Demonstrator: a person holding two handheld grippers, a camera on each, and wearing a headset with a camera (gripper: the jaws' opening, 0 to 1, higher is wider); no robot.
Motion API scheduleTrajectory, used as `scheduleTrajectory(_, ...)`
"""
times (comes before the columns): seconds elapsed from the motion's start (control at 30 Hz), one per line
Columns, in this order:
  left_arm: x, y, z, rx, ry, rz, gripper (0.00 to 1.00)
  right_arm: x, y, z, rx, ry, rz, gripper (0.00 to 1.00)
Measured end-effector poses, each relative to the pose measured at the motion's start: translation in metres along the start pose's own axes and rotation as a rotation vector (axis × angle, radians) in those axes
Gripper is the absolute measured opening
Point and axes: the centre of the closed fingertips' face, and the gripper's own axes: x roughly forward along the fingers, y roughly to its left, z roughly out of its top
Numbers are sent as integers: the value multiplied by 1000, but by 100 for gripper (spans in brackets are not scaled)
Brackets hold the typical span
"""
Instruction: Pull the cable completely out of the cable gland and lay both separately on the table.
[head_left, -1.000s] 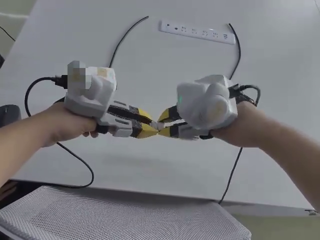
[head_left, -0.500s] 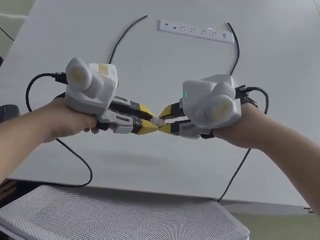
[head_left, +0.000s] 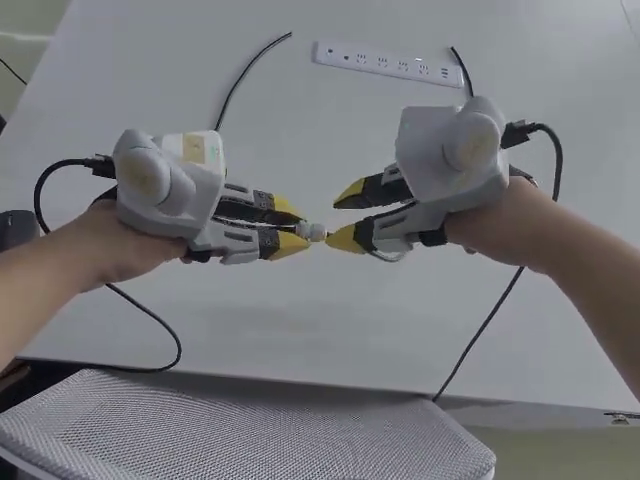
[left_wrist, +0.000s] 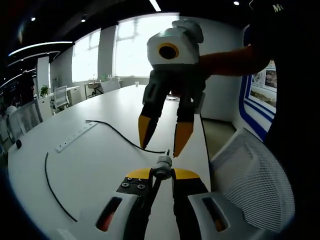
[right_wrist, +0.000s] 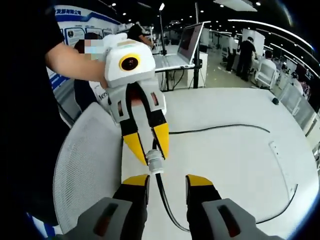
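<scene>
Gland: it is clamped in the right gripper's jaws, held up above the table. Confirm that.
Not quite. The gland is clamped in the left gripper, not the right one. The left gripper view shows its own jaws shut on it, while the right gripper stands open opposite. It is indeed held up above the table.

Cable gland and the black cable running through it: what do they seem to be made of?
The cable gland looks like moulded plastic, light grey to white, with a soft sheen and no metallic glint; painted metal cannot be excluded. The cable seems to have a black rubber or PVC jacket, matte, since it bends in a smooth curve.
</scene>
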Motion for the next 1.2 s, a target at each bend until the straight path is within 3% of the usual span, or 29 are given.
scheduleTrajectory(0.07, 0, 1, -4, 19, 24, 14, 15, 1, 3, -5, 5, 22, 2, 24)
scheduleTrajectory(0.13, 0, -2, -4, 13, 18, 8, 15, 2, 8, -8, 23, 37, 17, 22)
scheduleTrajectory(0.33, -1, -2, -1, -1, 9, 17, 15, 9, 16, -15, -58, 64, -16, 18)
scheduleTrajectory(0.47, 0, 4, -1, -8, 12, 24, 15, 12, 9, -16, -63, 65, -50, 14)
scheduleTrajectory(0.63, 2, 7, 3, -9, 15, 13, 15, 11, 3, -4, -90, 18, -106, 2)
scheduleTrajectory(0.9, 2, 7, 5, -18, 18, 9, 15, 9, 1, -6, -96, 0, -130, 0)
scheduleTrajectory(0.97, 2, 6, 5, 16, 16, 3, 15, 9, 2, -6, -80, -7, -131, 0)
scheduleTrajectory(1.2, 7, 7, 3, -13, 15, -1, 15, 9, 0, -9, -54, -7, -143, 0)
